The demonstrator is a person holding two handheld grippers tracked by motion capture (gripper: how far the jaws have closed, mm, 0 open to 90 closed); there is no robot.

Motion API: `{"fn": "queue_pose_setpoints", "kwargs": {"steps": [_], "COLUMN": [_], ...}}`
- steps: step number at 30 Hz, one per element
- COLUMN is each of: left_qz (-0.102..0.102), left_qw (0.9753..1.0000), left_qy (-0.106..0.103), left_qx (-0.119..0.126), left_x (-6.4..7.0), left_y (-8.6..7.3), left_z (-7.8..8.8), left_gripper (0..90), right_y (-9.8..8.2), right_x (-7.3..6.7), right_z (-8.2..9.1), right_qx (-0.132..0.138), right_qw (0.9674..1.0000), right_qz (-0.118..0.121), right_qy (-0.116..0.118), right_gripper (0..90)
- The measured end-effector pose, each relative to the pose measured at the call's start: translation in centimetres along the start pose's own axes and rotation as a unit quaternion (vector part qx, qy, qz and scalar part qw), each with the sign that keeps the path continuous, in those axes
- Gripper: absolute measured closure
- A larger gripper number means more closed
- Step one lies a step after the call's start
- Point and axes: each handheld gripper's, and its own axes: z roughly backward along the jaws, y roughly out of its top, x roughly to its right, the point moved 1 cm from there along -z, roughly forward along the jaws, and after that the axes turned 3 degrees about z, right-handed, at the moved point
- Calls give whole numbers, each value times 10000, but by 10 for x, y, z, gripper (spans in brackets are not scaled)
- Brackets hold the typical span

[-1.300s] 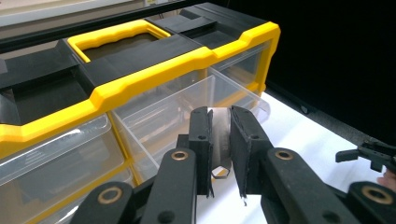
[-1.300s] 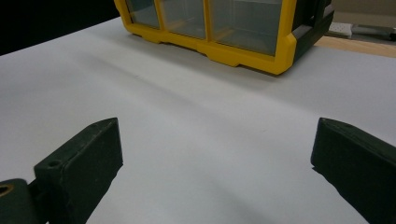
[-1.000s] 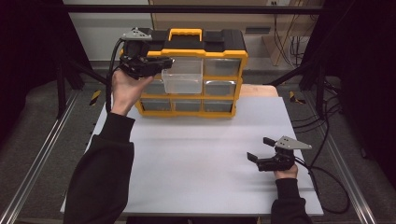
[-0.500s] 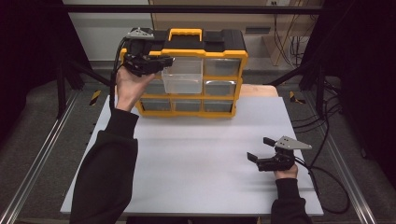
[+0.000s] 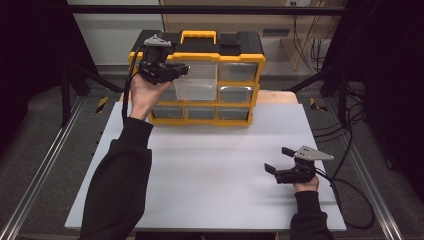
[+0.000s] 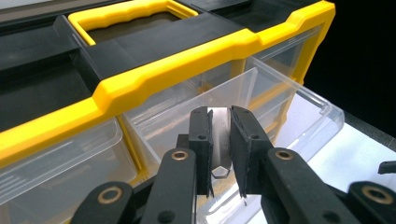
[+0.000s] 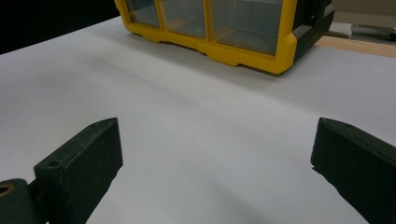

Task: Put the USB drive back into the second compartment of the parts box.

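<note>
While the yellow-and-black drawer organizer (image 5: 200, 75) stands at the far edge of the white table (image 5: 200, 170), one clear drawer (image 6: 261, 112) in its upper row is pulled out toward me, and I see nothing lying in the part of it that shows. My left gripper (image 5: 181, 70) hangs right over that open drawer, its jaws clamped on a small flat metal piece (image 6: 220, 140) with a hexagonal end, perhaps a small wrench; I cannot name it more closely. The piece stands upright between the pads, above the drawer's inside, not touching its walls as far as I can tell. My right gripper (image 5: 278, 161) rests low on the table near its right edge, well apart from the organizer, jaws spread wide with nothing between them. Counting: one organizer, one drawer pulled out, one metal piece, two grippers. The other drawers are pushed in; three fronts show along the bottom row, and their contents I cannot make out.
</note>
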Motion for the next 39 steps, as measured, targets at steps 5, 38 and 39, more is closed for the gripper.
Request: {"fn": "queue_pose_setpoints", "kwargs": {"steps": [5,38,39], "left_qz": [12,64,68], "left_qw": [10000,9964,9964], "left_qy": [-21,-192,-172], "left_qx": [-21,819,824], "left_x": [0,2,2], "left_y": [-1,-51,-54], "left_z": [-2,58,60], "left_gripper": [786,78,71], "right_y": [0,0,0], "right_x": [0,0,0], "right_z": [0,-1,-1], "right_qx": [4,-13,-15], "right_qw": [10000,10000,10000], "right_qz": [1,-7,-6], "right_qy": [2,-5,-7], "right_gripper": [26,26,26]}}
